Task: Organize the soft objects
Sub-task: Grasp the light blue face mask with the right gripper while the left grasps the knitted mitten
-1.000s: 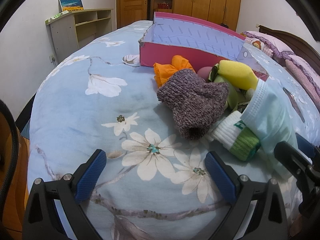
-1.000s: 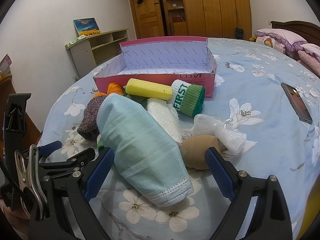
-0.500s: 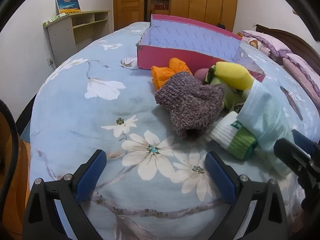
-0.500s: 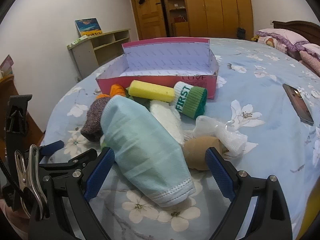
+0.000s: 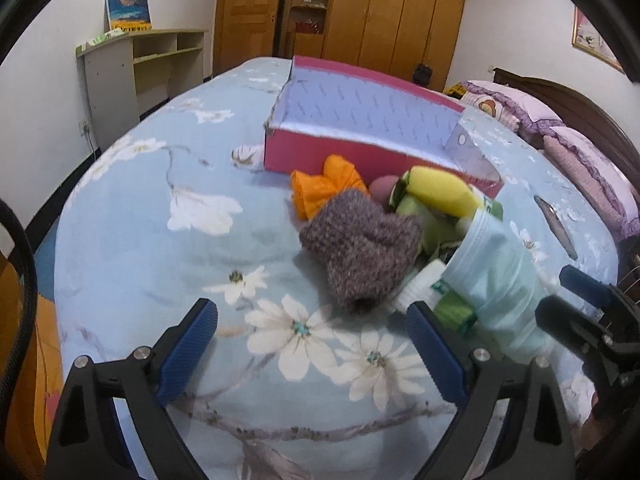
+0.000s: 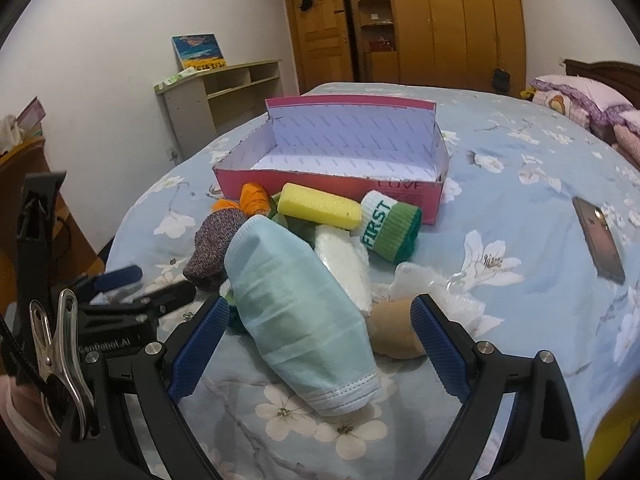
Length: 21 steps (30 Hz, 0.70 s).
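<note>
A pile of soft things lies on the bed in front of an open pink box. The pile holds a pale blue face mask, a grey-purple knit sock, a yellow sponge, an orange cloth, a white-and-green "FIRST" sock, a white sock and a tan stocking. My left gripper is open, empty, just short of the knit sock. My right gripper is open with its fingers either side of the mask's near end.
A phone lies on the blue floral bedspread to the right. Pillows lie at the headboard on the far right. A shelf desk stands by the left wall, wardrobes behind. The left gripper's body sits beside the right one.
Both grippers have lifted and tilted up a little, so the pile sits lower in each view. Nothing was grasped or moved.
</note>
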Available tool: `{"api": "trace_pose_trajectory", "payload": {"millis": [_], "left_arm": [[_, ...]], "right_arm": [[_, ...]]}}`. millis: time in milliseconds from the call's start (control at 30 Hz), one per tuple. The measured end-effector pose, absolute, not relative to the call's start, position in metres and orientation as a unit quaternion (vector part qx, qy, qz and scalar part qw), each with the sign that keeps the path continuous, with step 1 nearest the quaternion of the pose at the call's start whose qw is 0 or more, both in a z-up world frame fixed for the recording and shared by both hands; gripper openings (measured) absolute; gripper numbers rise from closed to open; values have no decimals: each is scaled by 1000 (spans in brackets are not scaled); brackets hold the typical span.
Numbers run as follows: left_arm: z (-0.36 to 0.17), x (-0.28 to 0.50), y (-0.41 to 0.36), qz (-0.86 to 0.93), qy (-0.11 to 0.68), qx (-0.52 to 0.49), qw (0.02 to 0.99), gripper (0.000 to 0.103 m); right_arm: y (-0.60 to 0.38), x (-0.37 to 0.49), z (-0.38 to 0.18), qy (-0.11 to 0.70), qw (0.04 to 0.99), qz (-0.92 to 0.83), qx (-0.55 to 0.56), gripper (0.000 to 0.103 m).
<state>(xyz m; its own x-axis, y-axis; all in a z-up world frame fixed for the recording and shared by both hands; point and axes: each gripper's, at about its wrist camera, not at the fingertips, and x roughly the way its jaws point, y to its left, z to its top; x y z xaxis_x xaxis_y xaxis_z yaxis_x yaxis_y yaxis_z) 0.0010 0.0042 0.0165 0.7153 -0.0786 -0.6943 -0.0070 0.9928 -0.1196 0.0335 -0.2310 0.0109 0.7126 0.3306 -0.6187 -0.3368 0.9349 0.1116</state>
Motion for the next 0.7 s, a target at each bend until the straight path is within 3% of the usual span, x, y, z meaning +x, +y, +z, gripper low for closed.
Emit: {"api": "trace_pose_trajectory", "payload": {"millis": [133, 200, 367, 700], "left_arm": [[24, 9, 2, -29, 371, -54, 927, 97], [24, 15, 1, -34, 374, -56, 925, 93], [17, 30, 0, -49, 394, -67, 915, 86], [3, 53, -3, -51, 416, -81, 904, 86]], "right_arm": [[-229, 36, 18, 330, 924, 193, -27, 92], [-228, 38, 19, 329, 922, 199, -32, 80], [-224, 47, 13, 347, 910, 224, -21, 64], [-215, 54, 0, 363, 899, 244, -31, 54]]}}
